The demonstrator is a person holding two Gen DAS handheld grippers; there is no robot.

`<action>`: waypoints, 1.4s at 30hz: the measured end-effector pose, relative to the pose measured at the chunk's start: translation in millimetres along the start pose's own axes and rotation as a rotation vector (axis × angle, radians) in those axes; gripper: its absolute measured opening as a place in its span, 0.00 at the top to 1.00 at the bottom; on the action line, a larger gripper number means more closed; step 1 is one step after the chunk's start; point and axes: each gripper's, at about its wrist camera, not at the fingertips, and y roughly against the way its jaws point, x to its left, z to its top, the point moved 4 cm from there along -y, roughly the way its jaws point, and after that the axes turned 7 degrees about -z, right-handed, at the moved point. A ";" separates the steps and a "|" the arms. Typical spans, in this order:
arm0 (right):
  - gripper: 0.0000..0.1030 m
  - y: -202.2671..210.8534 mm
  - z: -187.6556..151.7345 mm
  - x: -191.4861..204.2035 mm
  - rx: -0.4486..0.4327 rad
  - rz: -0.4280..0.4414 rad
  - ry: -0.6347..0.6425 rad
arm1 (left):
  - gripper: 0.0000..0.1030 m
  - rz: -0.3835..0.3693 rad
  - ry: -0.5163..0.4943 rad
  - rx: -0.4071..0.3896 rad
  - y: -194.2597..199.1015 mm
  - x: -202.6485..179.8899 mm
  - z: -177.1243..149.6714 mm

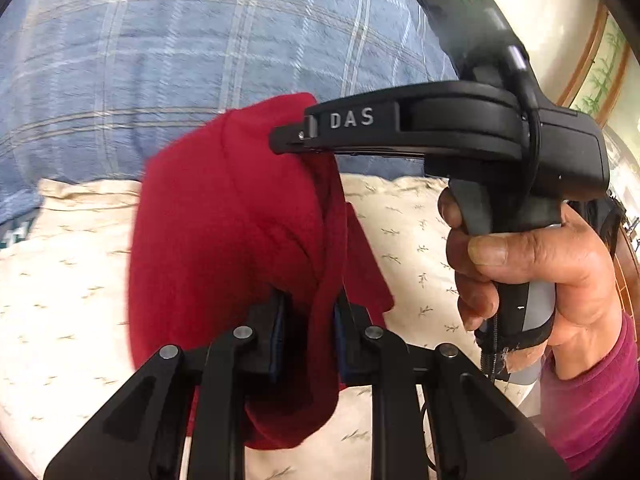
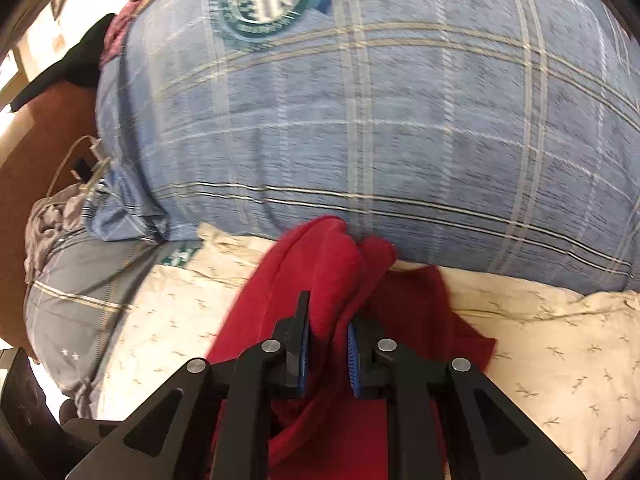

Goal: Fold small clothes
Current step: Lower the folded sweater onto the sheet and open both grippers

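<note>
Your left gripper (image 1: 310,320): lowest and closest in the left wrist view, its jaws clamped on a bunched fold of the red garment (image 1: 240,232)
Your right gripper (image 2: 328,344): at the bottom centre of the right wrist view, its jaws pinched tight on another gathered ridge of the same red cloth
Red garment: you hold it up between both tools; in the left view it hangs in a rounded drape through the middle of the frame, and in the right view it spills from the centre down to the bottom edge, over the cream sheet (image 2: 560,340)
Your right hand (image 1: 540,272): at the right of the left wrist view, wrapped round the black handle of the other tool, a magenta sleeve (image 1: 600,392) at the lower right
Bed: cream sheet with small sprig marks fills the lower half of both views
Blue plaid bedding (image 2: 400,120): bulges across the upper half of both views, a round teal badge print at the top
Far left of the right view: dark and maroon clothes heaped on a brown surface, blurred
</note>
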 end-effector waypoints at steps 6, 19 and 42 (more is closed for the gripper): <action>0.86 -33.3 -11.7 -42.1 0.058 -0.040 -0.066 | 0.83 -0.002 0.005 0.063 -44.7 -8.8 -0.8; 0.35 5.1 -52.4 -53.9 0.048 0.034 -0.199 | 0.38 0.009 -0.139 0.014 30.4 12.5 -13.9; 0.67 30.7 -138.9 -39.5 0.044 0.031 -0.297 | 0.38 0.214 -0.100 0.057 16.8 58.9 -50.1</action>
